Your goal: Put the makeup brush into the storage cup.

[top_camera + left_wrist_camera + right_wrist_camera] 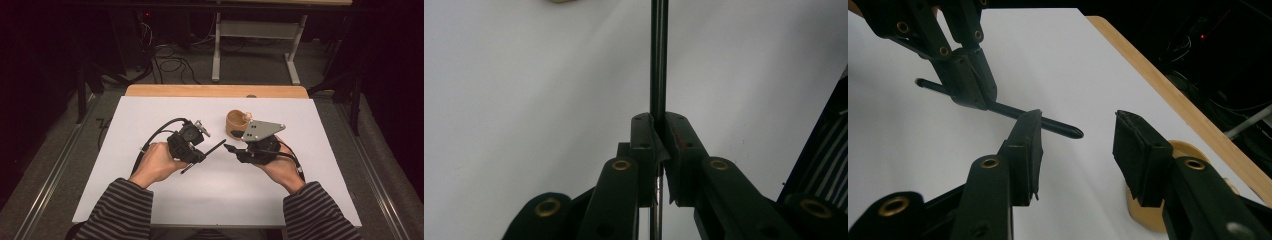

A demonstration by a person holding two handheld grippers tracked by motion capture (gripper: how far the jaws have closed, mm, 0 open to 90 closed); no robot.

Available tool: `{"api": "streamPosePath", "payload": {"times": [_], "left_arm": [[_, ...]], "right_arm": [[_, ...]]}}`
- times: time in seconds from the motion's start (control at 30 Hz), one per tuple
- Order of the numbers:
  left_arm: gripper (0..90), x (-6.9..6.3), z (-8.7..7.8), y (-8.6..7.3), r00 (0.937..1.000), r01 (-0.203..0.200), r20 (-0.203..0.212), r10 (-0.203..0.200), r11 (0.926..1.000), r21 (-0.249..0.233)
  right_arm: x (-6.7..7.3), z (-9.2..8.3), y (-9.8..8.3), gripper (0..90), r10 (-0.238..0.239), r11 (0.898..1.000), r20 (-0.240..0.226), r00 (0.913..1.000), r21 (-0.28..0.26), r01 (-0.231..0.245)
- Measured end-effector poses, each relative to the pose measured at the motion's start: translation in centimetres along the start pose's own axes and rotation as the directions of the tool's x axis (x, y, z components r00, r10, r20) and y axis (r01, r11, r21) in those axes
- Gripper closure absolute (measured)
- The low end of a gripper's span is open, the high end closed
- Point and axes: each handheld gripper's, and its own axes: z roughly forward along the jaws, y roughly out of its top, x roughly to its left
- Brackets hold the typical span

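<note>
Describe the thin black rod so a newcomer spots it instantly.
Start at the white sheet covering the table, then find the left tool near its middle. The thin black rod is clamped in its jaws, tip aimed toward the right tool; unlike the round tan cup behind, it is slender, dark and straight.

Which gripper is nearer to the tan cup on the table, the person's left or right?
Right. The right gripper sits just in front of the tan cup, close beside it; the left gripper, shut on a black rod, is farther off.
</note>
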Motion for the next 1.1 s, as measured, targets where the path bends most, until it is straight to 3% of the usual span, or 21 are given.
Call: {"api": "streamPosePath", "payload": {"times": [1.1], "left_arm": [[83.3, -0.3, -0.4, 0.4, 0.9998, -0.017, 0.003, 0.017, 0.9999, -0.003]], "right_arm": [[1.0, 1.9, 0.4, 57.3, -0.049, 0.998, -0.052, 0.9974, 0.04, 0.051]]}}
